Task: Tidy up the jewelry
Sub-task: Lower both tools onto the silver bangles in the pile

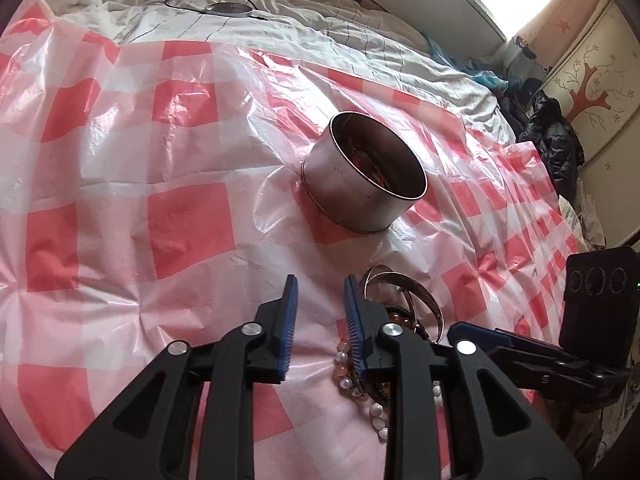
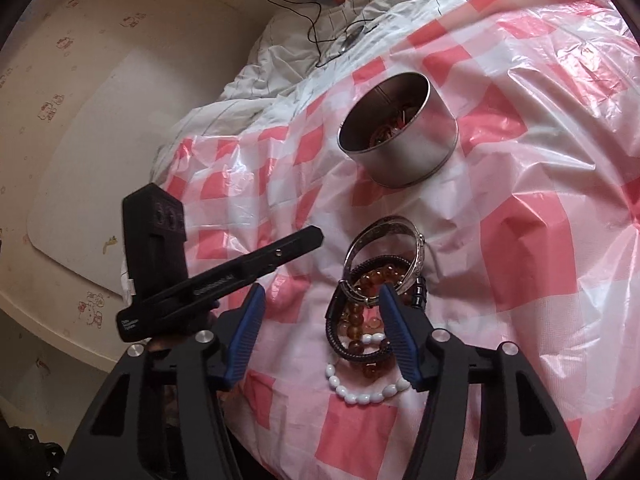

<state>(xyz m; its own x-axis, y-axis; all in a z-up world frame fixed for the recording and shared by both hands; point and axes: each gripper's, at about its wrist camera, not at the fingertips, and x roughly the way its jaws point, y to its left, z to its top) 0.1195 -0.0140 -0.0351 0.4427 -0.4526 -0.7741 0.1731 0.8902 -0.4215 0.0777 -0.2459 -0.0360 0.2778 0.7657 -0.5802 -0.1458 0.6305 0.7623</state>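
A bed is seen covered with a pink-and-white checked plastic sheet [image 1: 188, 232], and a white quilt [image 1: 280, 36] is visible beyond it. A round metal tin [image 1: 360, 188] is set on the sheet without a lid; some reddish jewelry is glimpsed inside it, though the pieces cannot be told apart.

Nearer than the tin, a small heap of jewelry is laid on the sheet: silver bangles [image 2: 384, 248] at the far side, an amber bead bracelet [image 2: 360, 316] and a dark braided band [image 2: 334, 320] in the middle, and a white bead bracelet [image 2: 360, 394] at the near side.

The left tongs [image 1: 320, 292] are held just beside the heap, with the jaws parted and only bare sheet between them; the blue pad on the heap's side is seen at the edge of the beads. The right tongs [image 2: 322, 300] are held over the heap with the jaws parted; part of the heap is seen in the gap, but nothing is gripped.
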